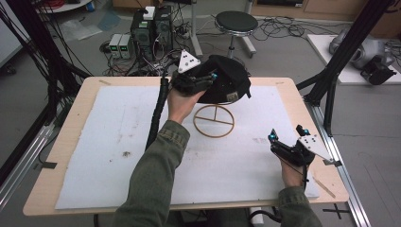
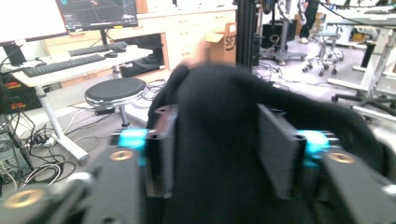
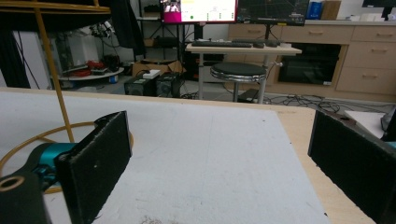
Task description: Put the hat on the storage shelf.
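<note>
- Near the far edge of the table, at its middle, a black cap sits atop a yellow wire stand whose ring base rests on the white mat.
- Left gripper: raised to the cap's near-left side. The left gripper view shows the black fabric bulging between the two jaws; the pads stand apart at either side of it, parted rather than clenched. Whether the pads press the cloth at all cannot be settled; they appear loosened, with the cap resting on the stand.
- Right gripper: parked low near the right edge of the table, towards the near right corner, well apart from the cap. Jaws wide, nothing between them; the right gripper view looks across bare mat, with the stand's upright at the left.
- Step in hand, by judgement: the cap is being set onto the stand, and the left gripper is at the point of letting go.
- Next move, by judgement: the left gripper needs to back away from the crown without dragging the fabric, since a snag would pull the cap askew or tip the light stand. The seating of the cap should then be checked.
</note>
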